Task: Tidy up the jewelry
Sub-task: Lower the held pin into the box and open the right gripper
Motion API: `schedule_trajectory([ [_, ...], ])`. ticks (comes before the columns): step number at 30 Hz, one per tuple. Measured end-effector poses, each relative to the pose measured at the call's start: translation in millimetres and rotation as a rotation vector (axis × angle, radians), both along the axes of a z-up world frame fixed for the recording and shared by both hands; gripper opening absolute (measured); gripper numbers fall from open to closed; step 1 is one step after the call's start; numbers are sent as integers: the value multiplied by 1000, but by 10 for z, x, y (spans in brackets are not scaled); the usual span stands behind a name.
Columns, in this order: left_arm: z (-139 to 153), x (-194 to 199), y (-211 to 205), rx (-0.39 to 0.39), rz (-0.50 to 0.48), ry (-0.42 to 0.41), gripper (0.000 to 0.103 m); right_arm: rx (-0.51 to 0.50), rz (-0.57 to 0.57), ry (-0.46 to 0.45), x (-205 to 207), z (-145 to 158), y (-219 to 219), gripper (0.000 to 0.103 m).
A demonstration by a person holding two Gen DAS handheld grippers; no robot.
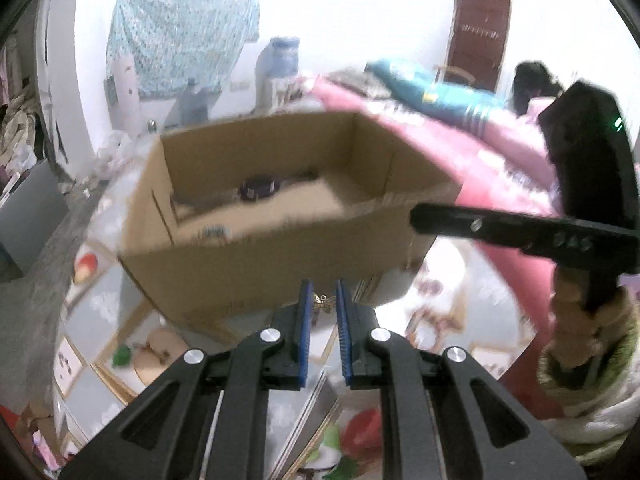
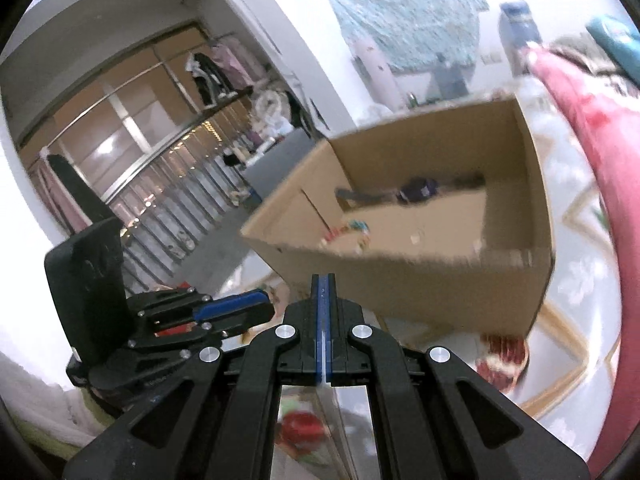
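Left gripper jaws pinch small gold butterfly charm, lower centre of frame, before open cardboard box. Right gripper jaws closed, empty. Dark watch inside box.

walls: white | door: brown | curtain: teal patterned | bedding: pink

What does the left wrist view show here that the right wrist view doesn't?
Only the left wrist view shows a small gold trinket pinched in the left gripper, and the teal bedding piled behind. Only the right wrist view shows the colourful beaded piece on the box floor and the wardrobe. Both show the cardboard box with a dark purple item inside; the right gripper is shut, with nothing seen between its fingers.
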State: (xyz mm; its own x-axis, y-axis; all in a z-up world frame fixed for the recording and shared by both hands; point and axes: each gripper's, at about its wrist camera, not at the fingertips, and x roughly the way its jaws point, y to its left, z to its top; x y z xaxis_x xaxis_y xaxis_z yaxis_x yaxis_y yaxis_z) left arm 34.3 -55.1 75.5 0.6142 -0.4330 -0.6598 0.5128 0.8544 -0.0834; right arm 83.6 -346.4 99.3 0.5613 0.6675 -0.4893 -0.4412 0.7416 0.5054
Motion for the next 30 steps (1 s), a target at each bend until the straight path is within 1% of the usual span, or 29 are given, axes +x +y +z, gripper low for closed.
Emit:
schedule_trajectory([
  [1, 105, 36, 14, -13, -5, -13, 12, -6, 5, -19, 34, 85, 7, 0],
  [4, 288, 183, 29, -34, 1, -32, 12, -26, 18, -52, 198, 286, 22, 0],
  [6, 367, 368, 30, -60, -4, -20, 12, -35, 21, -54, 338, 355, 26, 0],
  [7, 381, 486, 26, -71, -1, 0, 12, -46, 19, -44, 452, 376, 22, 0],
  [8, 361, 676, 19, -83, 7, 46, 12, -58, 16, -29, 562, 380, 20, 0],
  [10, 319, 963, -26, -97, 14, 102, 12, -78, 10, 20, 806, 344, 20, 0],
  [12, 245, 1199, -88, -81, 26, 141, 12, -108, -6, 74, 1062, 280, 24, 0],
  [15, 105, 1506, -182, -59, 43, 199, 12, -146, -16, 130, 1299, 177, 27, 0],
  [16, 56, 1590, -217, -50, 45, 213, 12, -172, -23, 141, 1389, 140, 42, 1],
  [17, 2, 1681, -250, -36, 53, 226, 12, -196, -28, 151, 1448, 106, 51, 4],
  [18, -49, 1757, -275, -22, 64, 243, 16, -218, -38, 164, 1509, 69, 56, 4],
  [19, -104, 1844, -294, -12, 79, 266, 26, -230, -44, 179, 1567, 18, 59, 5],
  [21, -148, 1920, -297, -13, 98, 282, 36, -240, -41, 192, 1626, -52, 61, 6],
  [22, -161, 1927, -295, -18, 99, 286, 40, -244, -43, 192, 1621, -62, 61, 7],
  [25, -175, 1938, -288, -33, 96, 290, 45, -247, -47, 173, 1585, -54, 44, 8],
  [30, -152, 1890, -258, -37, 108, 282, 46, -229, -57, 148, 1502, 26, 16, 11],
])
